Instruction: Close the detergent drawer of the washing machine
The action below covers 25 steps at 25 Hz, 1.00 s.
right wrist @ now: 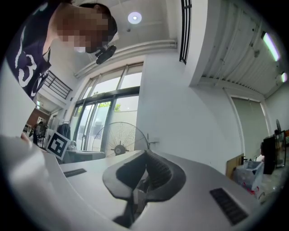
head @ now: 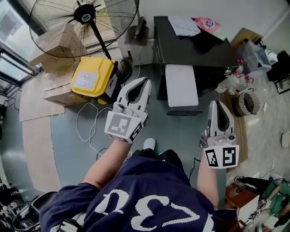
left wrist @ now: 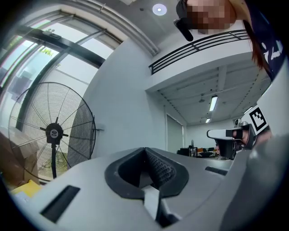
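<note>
No washing machine or detergent drawer shows in any view. In the head view my left gripper point(head: 146, 81) is held out level over the grey floor, its jaws pressed together with nothing between them. My right gripper point(head: 220, 103) is held out further right, also shut and empty. The left gripper view looks along its shut jaws point(left wrist: 145, 151) at a white wall. The right gripper view looks along its shut jaws point(right wrist: 145, 153) at a white wall and tall windows.
A big standing fan point(head: 84, 13) is at the far left, with a yellow case point(head: 93, 77) and cardboard point(head: 56, 86) by its base. A black table point(head: 190, 45) with a white panel point(head: 181, 85) stands ahead. A white cable point(head: 88, 122) loops on the floor. Bottles point(head: 233, 84) and a basket point(head: 247, 103) crowd the right.
</note>
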Each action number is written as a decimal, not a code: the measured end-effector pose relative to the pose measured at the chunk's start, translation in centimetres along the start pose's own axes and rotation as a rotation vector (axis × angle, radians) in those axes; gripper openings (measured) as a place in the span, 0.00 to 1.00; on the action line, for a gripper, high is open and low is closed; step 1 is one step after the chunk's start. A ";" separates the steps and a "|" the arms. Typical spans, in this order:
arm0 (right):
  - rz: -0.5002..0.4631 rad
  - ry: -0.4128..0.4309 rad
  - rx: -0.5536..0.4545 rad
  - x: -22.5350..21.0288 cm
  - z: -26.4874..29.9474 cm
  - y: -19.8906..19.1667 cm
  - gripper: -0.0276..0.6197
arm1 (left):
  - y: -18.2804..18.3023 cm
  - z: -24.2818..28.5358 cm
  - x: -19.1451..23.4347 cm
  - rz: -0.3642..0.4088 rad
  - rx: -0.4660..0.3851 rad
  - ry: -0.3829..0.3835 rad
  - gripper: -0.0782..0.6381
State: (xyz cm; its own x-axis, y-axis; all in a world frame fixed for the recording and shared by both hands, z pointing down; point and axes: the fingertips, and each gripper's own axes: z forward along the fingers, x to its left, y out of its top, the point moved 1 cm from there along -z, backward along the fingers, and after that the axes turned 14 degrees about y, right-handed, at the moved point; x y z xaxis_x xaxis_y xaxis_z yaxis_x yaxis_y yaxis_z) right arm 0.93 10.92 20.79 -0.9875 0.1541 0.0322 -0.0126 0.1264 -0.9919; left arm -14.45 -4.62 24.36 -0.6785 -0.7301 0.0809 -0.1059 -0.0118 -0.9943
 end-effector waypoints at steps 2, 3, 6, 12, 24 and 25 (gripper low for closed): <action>0.006 -0.009 0.012 -1.2 0.7 -0.6 0.07 | -0.9 1.4 0.4 -0.012 0.018 0.004 0.13; 0.008 -0.009 0.017 -1.7 1.0 -0.8 0.07 | -1.4 2.0 0.5 -0.016 0.027 0.006 0.13; 0.017 0.003 0.032 -3.5 2.0 -1.7 0.07 | -2.5 3.7 0.3 -0.019 0.048 0.013 0.13; 0.033 0.078 0.025 -7.9 4.0 -2.7 0.07 | -3.3 7.0 -0.8 -0.011 0.040 0.074 0.13; 0.064 0.274 0.026 -17.3 7.6 -4.9 0.07 | -4.0 13.3 -3.8 0.007 -0.003 0.246 0.14; 0.065 0.283 0.028 -17.7 7.8 -5.2 0.07 | -4.2 13.4 -3.9 0.008 -0.004 0.254 0.14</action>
State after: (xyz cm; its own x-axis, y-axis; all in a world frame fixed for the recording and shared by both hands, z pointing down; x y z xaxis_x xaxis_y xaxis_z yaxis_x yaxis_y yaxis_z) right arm 17.21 -0.06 24.40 -0.9036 0.4284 -0.0029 0.0415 0.0807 -0.9959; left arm -1.59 -10.86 27.25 -0.8401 -0.5351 0.0887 -0.1024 -0.0041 -0.9947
